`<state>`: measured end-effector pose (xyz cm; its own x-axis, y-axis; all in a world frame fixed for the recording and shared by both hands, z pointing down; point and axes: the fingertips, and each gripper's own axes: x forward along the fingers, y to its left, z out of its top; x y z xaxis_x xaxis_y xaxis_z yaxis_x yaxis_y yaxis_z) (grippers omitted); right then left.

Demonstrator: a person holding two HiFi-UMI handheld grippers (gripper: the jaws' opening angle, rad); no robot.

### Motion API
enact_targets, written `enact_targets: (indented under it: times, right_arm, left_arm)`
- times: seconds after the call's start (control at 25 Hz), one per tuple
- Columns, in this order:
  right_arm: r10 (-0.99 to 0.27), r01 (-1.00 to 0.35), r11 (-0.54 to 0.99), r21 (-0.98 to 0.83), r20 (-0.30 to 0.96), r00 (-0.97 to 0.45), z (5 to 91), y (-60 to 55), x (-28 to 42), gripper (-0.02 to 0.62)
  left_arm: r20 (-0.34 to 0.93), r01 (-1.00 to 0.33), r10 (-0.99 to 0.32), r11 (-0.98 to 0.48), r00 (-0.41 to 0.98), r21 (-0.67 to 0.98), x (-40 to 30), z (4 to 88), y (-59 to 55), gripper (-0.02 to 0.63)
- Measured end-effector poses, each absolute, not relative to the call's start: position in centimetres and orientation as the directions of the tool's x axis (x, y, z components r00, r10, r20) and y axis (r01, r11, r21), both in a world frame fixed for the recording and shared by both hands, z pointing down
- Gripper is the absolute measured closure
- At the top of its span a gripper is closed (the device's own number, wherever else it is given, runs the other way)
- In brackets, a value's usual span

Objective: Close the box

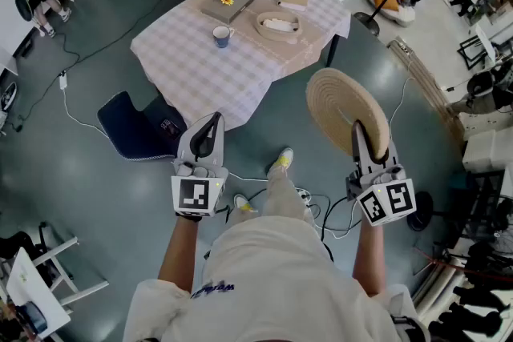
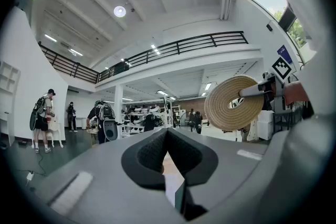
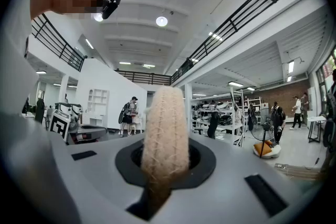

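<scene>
While the right gripper (image 1: 358, 136) pinches the lid (image 1: 341, 104) at right centre, the box (image 1: 277, 37) lies upper centre; left gripper (image 1: 207, 138) closed, empty.

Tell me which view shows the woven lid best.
Head view: the whole round woven lid shows, clamped in the right gripper. Left gripper view shows it small, face-on; right gripper view only its edge between the jaws.

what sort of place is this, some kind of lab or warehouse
Probably a big open workshop or lab hall: a railed mezzanine runs overhead, shelving racks line the back, and a cloth-covered table stands on the grey floor.
</scene>
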<state>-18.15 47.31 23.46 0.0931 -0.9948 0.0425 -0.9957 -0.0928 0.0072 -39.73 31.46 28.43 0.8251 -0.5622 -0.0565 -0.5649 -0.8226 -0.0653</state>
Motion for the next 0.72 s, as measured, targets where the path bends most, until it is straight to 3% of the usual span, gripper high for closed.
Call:
enact_targets:
  times: [0.32,0.72]
  right_arm:
    - [-0.995,-0.993,-0.098,-0.065,0.039,0.095,24.3,47.6,-17.8,0.561]
    - [-0.996,-0.988,-0.085,-0.13,0.031,0.082,25.9,49.2,-16.7,0.561]
  left_arm:
    - [0.055,-0.618,-0.624,-0.78,0.78,-0.096,-44.7,31.4,31.8,0.604]
    - [0.097,-0.624,-0.627,-0.779,0.773,-0.062,-44.2,33.3,34.1,0.604]
